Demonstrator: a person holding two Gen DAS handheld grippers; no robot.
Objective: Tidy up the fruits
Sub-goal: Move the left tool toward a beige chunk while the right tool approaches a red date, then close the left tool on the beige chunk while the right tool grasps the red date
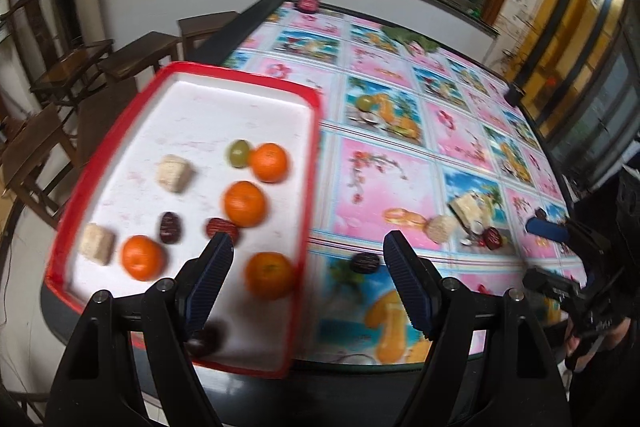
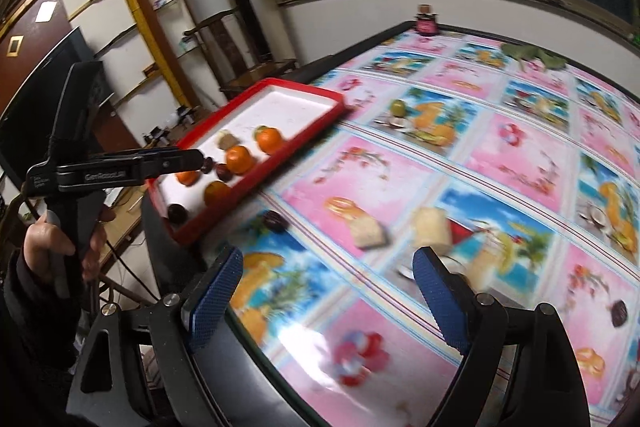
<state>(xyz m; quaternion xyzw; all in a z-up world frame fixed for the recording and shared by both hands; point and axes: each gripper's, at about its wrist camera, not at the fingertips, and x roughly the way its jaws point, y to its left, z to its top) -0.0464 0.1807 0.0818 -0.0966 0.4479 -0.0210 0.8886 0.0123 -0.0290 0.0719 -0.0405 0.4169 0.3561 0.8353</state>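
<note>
Here the red-rimmed tray (image 1: 120,147) ahead-left of the left gripper (image 1: 308,247) holds four oranges (image 1: 245,203), a green grape (image 1: 239,153), dark dates (image 1: 171,227) and pale blocks (image 1: 174,172). One date (image 1: 206,341) is half hidden behind its left finger. Both grippers gape, empty; beyond the right gripper (image 2: 328,267), blurred blocks (image 2: 432,229) lie on the tablecloth (image 2: 500,155).

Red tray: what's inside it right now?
The red tray holds four oranges, a green fruit, two pale blocks and dark red dates. The left hand-held gripper hangs open over its near end, partly covering another date.
</note>
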